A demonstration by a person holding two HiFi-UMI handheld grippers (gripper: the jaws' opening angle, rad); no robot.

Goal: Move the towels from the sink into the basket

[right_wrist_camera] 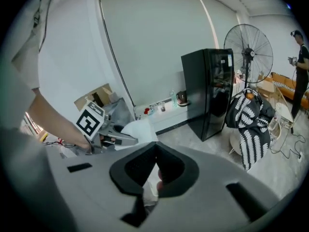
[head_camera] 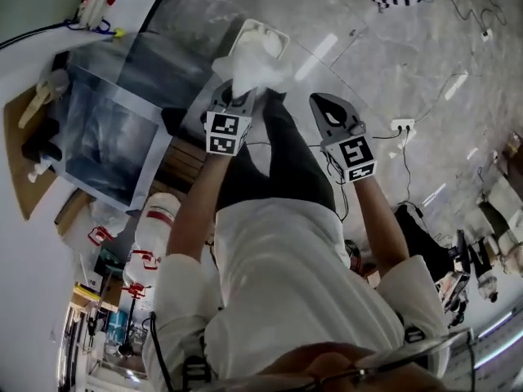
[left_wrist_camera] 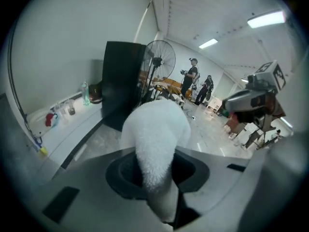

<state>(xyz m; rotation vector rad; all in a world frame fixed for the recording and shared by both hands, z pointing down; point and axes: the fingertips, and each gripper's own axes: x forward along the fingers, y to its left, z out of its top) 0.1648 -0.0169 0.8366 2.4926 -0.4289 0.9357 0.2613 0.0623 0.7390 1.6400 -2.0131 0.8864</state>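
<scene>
White towel (head_camera: 249,70) above the basket (head_camera: 263,37)
Head view: it is clamped by the left gripper (head_camera: 239,96). Left gripper view: only one fold is pinched, so a drop beside the basket is risked. Right gripper view: the right gripper (right_wrist_camera: 154,170) is closed on nothing.

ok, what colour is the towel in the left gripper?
White. The towel shows best in the left gripper view.

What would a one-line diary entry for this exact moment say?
left gripper: shut on towel | right gripper: jaws together | basket: just beyond the held towel, towel not released
</scene>
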